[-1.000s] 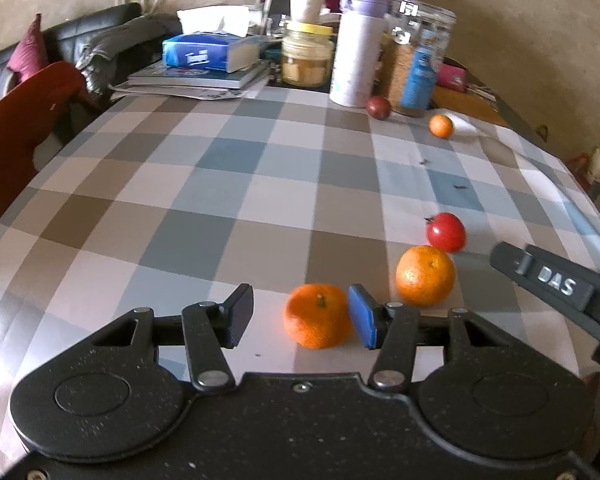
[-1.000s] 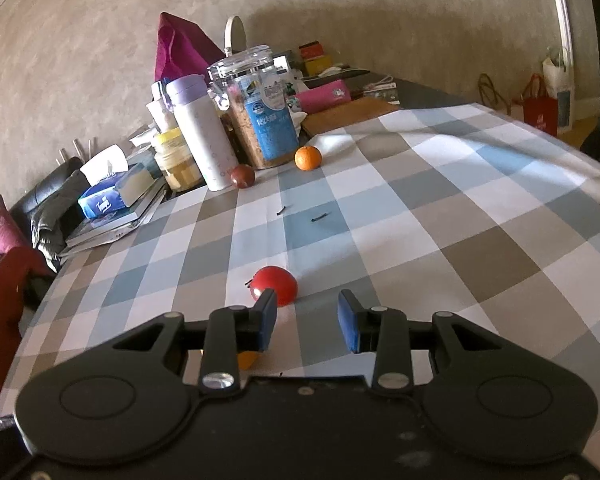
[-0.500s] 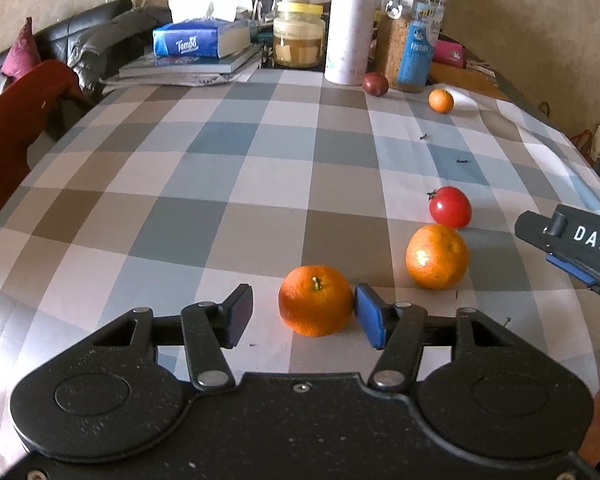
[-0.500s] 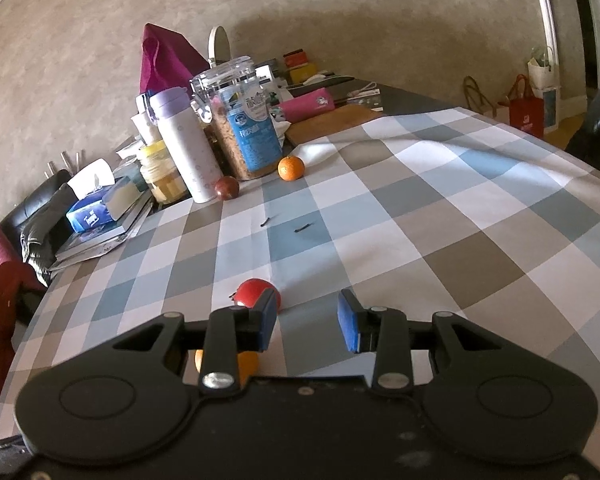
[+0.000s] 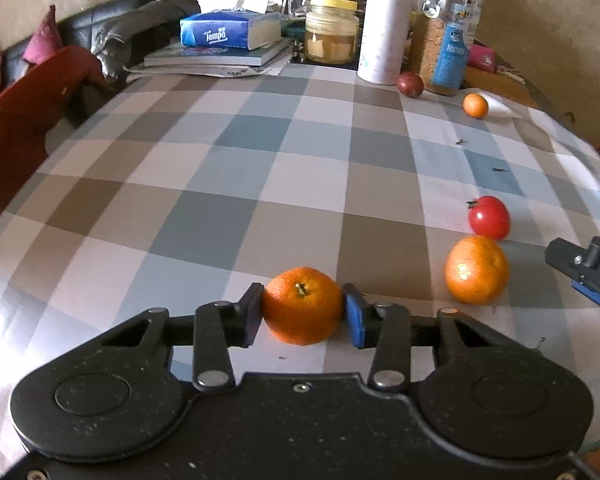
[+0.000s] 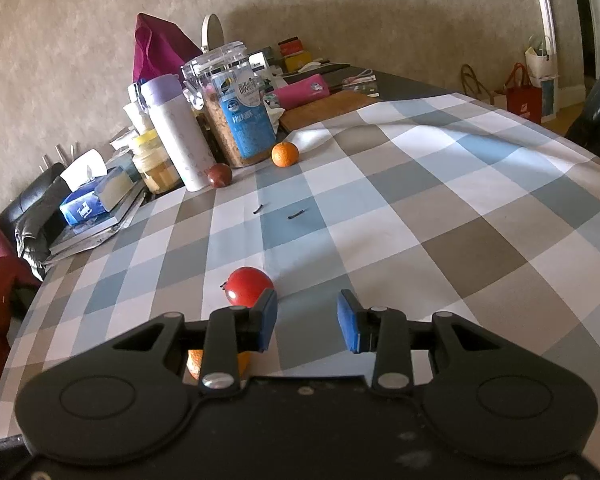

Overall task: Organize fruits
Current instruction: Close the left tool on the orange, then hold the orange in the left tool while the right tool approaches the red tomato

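We have the left gripper just closed on the near orange, both pads pressing it on the checked tablecloth. Right of that orange lie a second orange and a tomato. Our right gripper stands apart, empty, right of the tomato.

We see two low, close fisheye views across the checked tablecloth toward its cluttered far edge; both share the red tomato and white bottle.
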`<state>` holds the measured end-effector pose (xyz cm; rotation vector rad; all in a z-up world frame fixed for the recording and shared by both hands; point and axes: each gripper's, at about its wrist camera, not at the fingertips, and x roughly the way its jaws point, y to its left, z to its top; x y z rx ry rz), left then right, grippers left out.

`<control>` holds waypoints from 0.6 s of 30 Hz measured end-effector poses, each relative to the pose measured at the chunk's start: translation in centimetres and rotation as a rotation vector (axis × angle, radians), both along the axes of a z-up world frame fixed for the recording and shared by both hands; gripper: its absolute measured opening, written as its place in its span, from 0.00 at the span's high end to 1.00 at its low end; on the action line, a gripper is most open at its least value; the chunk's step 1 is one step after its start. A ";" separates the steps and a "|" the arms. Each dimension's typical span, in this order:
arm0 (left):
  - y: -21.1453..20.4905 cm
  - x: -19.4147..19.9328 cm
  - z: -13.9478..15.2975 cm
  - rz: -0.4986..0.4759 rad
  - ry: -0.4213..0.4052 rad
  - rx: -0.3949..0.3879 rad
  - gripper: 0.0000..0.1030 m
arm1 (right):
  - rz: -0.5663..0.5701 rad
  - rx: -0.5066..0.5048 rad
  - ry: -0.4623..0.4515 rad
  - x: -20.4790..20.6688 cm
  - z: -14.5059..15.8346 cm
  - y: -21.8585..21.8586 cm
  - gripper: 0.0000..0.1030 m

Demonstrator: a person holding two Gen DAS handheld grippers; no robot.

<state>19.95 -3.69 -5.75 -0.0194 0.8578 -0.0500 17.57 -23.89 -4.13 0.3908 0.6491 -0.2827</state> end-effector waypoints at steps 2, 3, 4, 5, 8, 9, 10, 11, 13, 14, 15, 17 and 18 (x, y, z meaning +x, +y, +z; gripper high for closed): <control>0.0 0.0 0.0 0.000 -0.003 0.006 0.49 | 0.017 0.017 -0.011 0.0 0.0 0.0 0.64; 0.0 0.0 0.0 -0.001 -0.003 0.007 0.49 | 0.032 0.027 -0.022 0.0 0.0 0.0 0.64; 0.0 0.0 0.0 0.000 -0.004 0.006 0.49 | 0.052 0.035 -0.033 0.0 0.1 0.2 0.64; 0.1 0.0 0.0 0.001 -0.004 0.002 0.49 | 0.069 0.038 -0.043 0.0 0.1 0.4 0.64; 0.2 0.0 0.0 0.004 -0.003 -0.010 0.49 | 0.096 0.078 -0.074 -0.1 -0.1 0.8 0.64; 0.3 0.0 0.0 0.005 -0.003 -0.012 0.49 | 0.101 0.106 -0.074 -0.1 -0.2 0.9 0.64; 0.3 0.0 0.0 0.006 -0.003 -0.014 0.49 | 0.114 0.130 -0.062 0.0 -0.4 1.0 0.64; 0.3 0.0 0.0 0.006 -0.004 -0.013 0.49 | 0.130 0.138 -0.047 0.1 -0.5 1.1 0.64; 0.2 0.0 0.0 0.005 -0.005 -0.009 0.49 | 0.152 0.115 -0.014 0.5 -0.7 1.4 0.64; 0.2 0.0 0.0 0.005 -0.005 -0.005 0.49 | 0.157 0.089 0.004 0.6 -0.7 1.6 0.64; 0.1 0.0 0.0 0.004 -0.006 -0.002 0.49 | 0.161 0.072 0.012 0.7 -0.7 1.7 0.64; 0.1 0.0 0.0 0.003 -0.007 0.002 0.49 | 0.174 0.043 0.012 0.6 -0.6 1.9 0.64; 0.1 0.0 0.0 0.003 -0.006 0.003 0.49 | 0.184 0.031 0.014 0.7 -0.6 2.0 0.64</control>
